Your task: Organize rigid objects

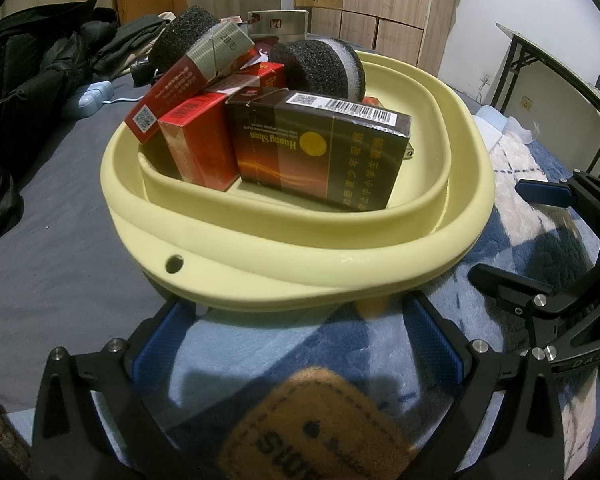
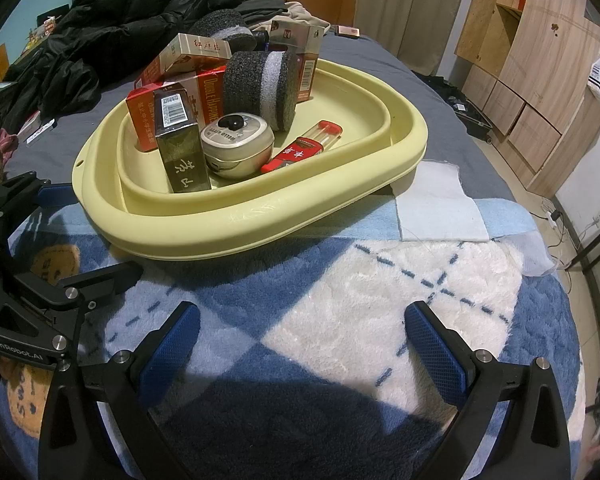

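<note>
- Pale yellow collapsible plastic basin (image 2: 260,216) sits on the bed, partly on a blue-and-white plush blanket (image 2: 340,300). It holds the rigid items: dark brown cigarette box (image 1: 320,148), red cigarette boxes (image 1: 196,144), black-and-white round foam sponges (image 2: 260,88), a round silver tin (image 2: 238,146) and a red-and-clear lighter-like tube (image 2: 300,150).
- Left hand-held gripper (image 1: 296,338): jaws wide apart, nothing between them; near rim of the basin lies straight ahead, just beyond the fingertips.
- Right hand-held gripper (image 2: 300,344): jaws wide apart, empty, over bare blanket; basin lies ahead and to its left, well apart.
- Basin's long axis runs roughly across the left view.
- Judgement: left arm is nearer; rim or dark box is the likely next grasp.
</note>
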